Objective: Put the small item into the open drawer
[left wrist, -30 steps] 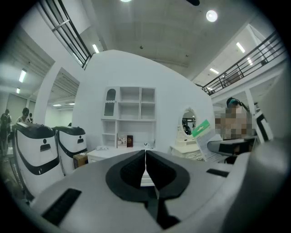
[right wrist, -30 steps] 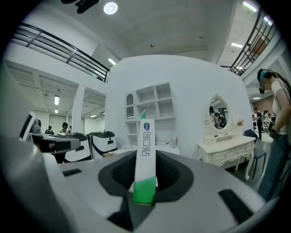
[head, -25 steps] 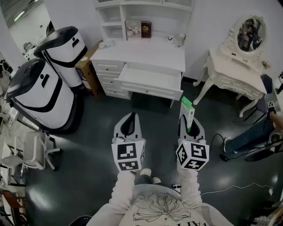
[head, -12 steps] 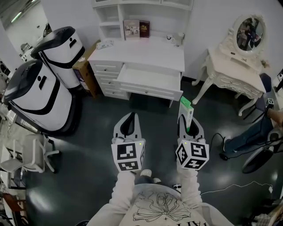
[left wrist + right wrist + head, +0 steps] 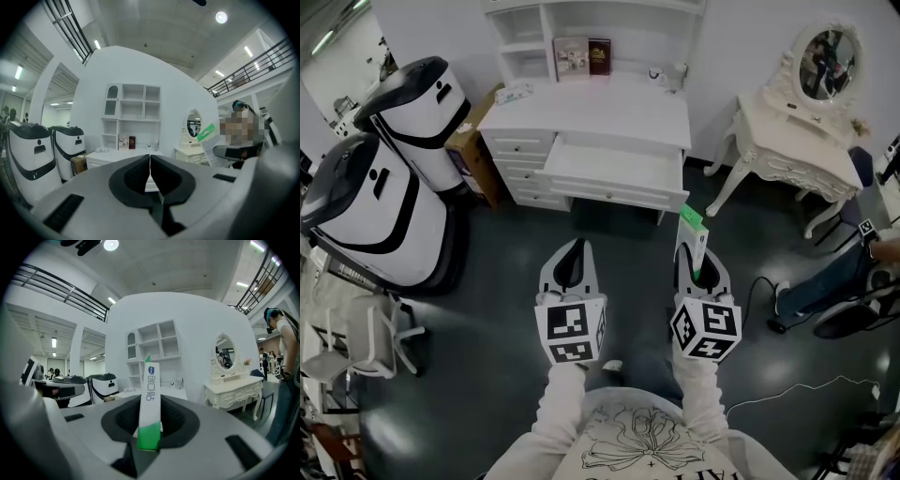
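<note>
The white table has its drawer pulled out at the front edge. The left claw is pressed together, empty. The right claw pinches a slim green-and-white box upright, near the drawer's right front corner.

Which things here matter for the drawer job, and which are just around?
Job: green-and-white box, held in right tongs; open drawer of white desk.
Just around: left tongs, shut, empty; two white machines; dressing table; books.
</note>
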Demonstrator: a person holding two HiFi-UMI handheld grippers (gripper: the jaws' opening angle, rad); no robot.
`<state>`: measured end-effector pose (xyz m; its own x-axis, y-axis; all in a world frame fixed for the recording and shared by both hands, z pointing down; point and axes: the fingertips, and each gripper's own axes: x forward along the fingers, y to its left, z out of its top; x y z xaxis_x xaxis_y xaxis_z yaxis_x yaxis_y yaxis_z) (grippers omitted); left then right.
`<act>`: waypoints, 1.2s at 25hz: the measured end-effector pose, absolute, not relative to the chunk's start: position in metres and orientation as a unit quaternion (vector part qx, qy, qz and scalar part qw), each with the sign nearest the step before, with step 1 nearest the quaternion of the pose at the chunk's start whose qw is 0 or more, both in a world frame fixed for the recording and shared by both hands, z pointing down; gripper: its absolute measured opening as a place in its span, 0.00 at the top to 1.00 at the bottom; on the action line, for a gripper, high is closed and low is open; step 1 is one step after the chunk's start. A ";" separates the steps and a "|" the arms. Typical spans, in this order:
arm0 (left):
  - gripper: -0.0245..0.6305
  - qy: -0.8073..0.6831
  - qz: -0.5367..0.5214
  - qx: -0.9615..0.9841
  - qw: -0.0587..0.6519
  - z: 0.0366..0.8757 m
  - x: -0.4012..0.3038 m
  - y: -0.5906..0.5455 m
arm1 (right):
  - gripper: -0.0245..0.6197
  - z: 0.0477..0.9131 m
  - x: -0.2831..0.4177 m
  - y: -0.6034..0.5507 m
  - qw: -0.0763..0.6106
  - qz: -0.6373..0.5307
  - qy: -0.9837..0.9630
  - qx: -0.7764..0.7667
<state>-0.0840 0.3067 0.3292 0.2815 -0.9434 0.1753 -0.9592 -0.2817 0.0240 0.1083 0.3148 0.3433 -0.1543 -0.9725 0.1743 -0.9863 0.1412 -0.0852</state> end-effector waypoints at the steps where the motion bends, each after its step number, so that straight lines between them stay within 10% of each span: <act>1: 0.95 -0.596 0.064 0.798 0.064 0.330 -0.084 0.304 | 0.82 0.344 0.108 0.312 0.039 0.091 -0.754 0.650; 30: 0.95 -0.630 0.074 0.770 0.063 0.335 -0.028 0.064 | 0.82 0.343 0.154 0.050 0.047 0.084 -0.795 0.599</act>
